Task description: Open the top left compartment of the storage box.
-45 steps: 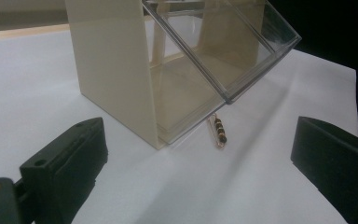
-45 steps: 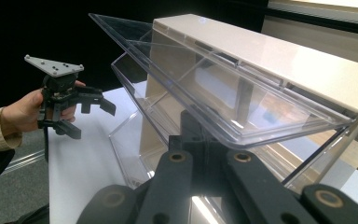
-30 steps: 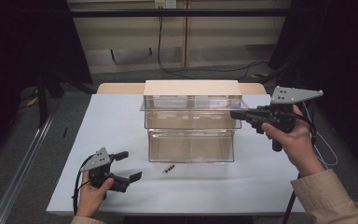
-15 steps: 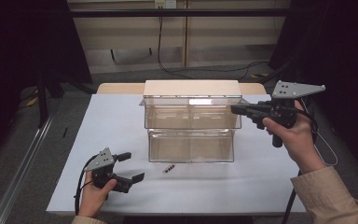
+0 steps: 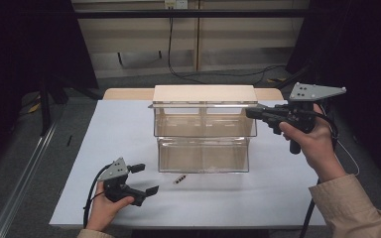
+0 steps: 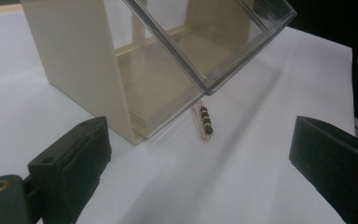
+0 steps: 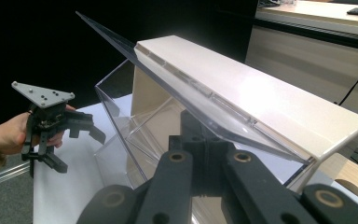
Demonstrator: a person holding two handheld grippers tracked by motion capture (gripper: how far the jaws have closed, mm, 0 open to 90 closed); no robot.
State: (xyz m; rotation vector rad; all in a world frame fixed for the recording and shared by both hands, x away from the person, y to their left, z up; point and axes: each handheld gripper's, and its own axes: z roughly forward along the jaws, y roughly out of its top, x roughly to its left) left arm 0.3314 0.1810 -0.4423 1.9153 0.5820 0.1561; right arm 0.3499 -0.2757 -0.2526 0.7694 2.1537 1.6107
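Observation:
A clear two-tier case (image 5: 203,148) with a cream frame stands mid-table, its clear hinged lid (image 5: 203,105) raised off the top compartment. My right gripper (image 5: 250,112) is shut, its tip at the lid's right end; in the right gripper view the closed jaws sit just under the lifted lid (image 7: 135,51). Whether they pinch the lid I cannot tell. A small beaded pin (image 5: 179,179) lies on the table in front of the case. My left gripper (image 5: 146,178) rests low at the front left, open, with the pin (image 6: 205,120) ahead of its jaws and untouched.
The white tabletop (image 5: 278,198) ends near my hands at the front. A wooden board (image 5: 124,93) and a pale cabinet with cables (image 5: 198,44) lie behind the case. A metal rail (image 5: 25,173) runs along the floor at the left.
The right gripper has risen slightly and the lid's front edge has come up with it. The left gripper has barely shifted.

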